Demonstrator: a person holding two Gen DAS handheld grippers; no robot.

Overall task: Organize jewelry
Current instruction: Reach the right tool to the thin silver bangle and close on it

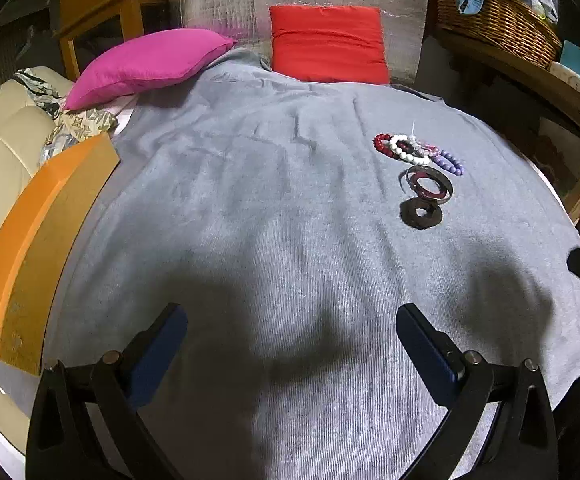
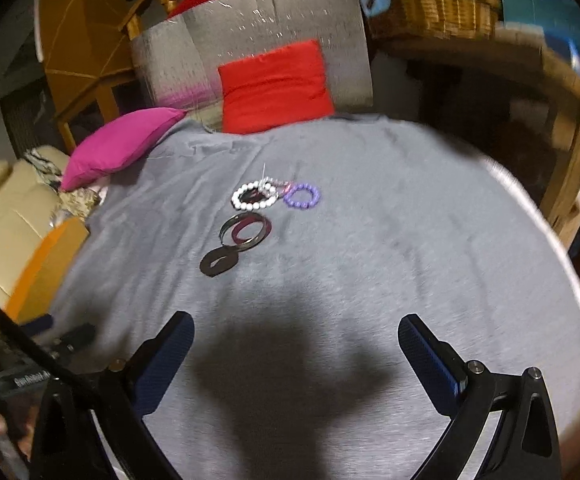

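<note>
Left wrist view: my left tongs (image 1: 292,354) are spread wide and hold nothing, hovering over bare grey blanket (image 1: 250,200)
Right wrist view: my right tongs (image 2: 296,358) are likewise spread and empty, well short of the jewelry
Jewelry: one loose cluster on the blanket, ahead of both tongs; white bead bracelet (image 2: 254,197) overlaps a dark red bead bracelet (image 1: 384,145), purple bead bracelet (image 2: 303,196) just beside them, stacked bangles (image 2: 246,231) nearer me, and a flat dark ring (image 2: 219,261) touching the bangles
Orange box (image 1: 30,240): at the blanket's left edge, well apart from the cluster; I judge it the likely place to put things, though nothing shows that
Progress: nothing grasped yet, sorting not begun by my reckoning
Risk: the bead bracelets overlap, so pinching one could drag its neighbour along; the soft cloth may bunch between the tongs; the flat ring lies flush and could slip out
Only the left view shows: the red beads plainly, and the box's long side
Only the right view shows: the purple bracelet as a separate closed loop, though this view is blurred at its edges
</note>
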